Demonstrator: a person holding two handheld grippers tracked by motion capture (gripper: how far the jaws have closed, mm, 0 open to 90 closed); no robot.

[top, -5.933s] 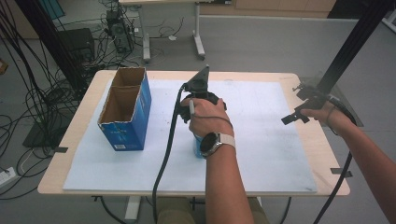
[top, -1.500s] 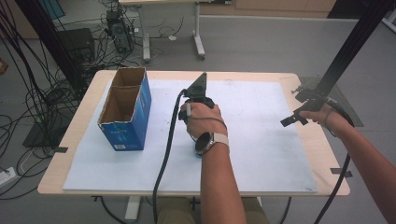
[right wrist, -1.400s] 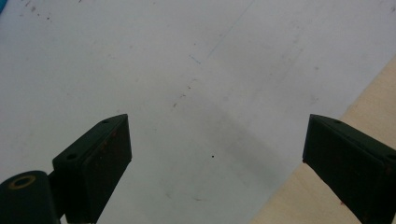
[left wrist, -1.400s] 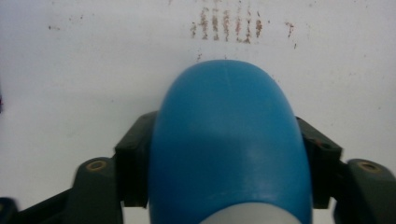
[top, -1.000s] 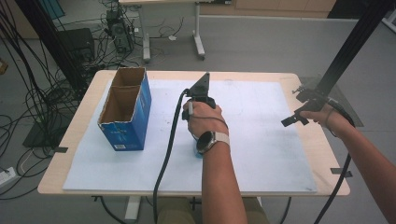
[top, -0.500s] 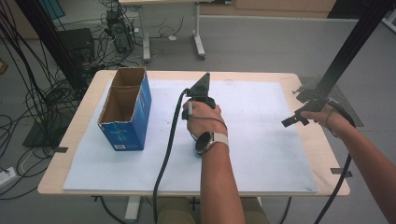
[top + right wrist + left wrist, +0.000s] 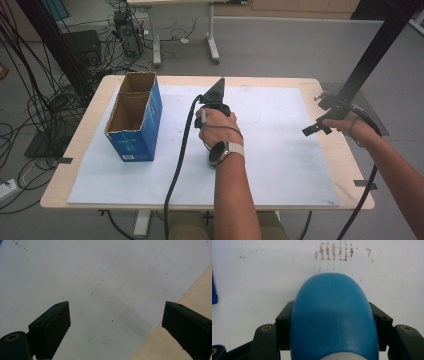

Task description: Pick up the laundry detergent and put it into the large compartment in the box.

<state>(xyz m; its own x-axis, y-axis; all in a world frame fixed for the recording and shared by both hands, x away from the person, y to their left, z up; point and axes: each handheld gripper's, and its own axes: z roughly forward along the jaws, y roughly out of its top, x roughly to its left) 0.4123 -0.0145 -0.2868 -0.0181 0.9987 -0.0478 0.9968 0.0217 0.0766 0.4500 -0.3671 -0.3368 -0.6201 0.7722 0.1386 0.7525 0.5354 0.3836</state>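
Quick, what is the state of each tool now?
Left tool: closed on a blue rounded object.
Right tool: open, holding nothing.

A lab or workshop: bundles of black cables [image 7: 47, 107] trail over the grey floor [image 7: 280, 50] at upper left, beside a computer tower [image 7: 127, 32] and a bench's metal legs [image 7: 212, 42].

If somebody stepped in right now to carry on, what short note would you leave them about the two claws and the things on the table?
Left claw: shut on a blue rounded object, held over the white mat near the table's middle.
Right claw: open, nothing between its jaws, at the mat's right edge.
Open blue cardboard box: stands at the mat's left; what is inside cannot be seen.
Done: the blue object is gripped.
Left: probably carry it to the box and let go, though that is a guess.
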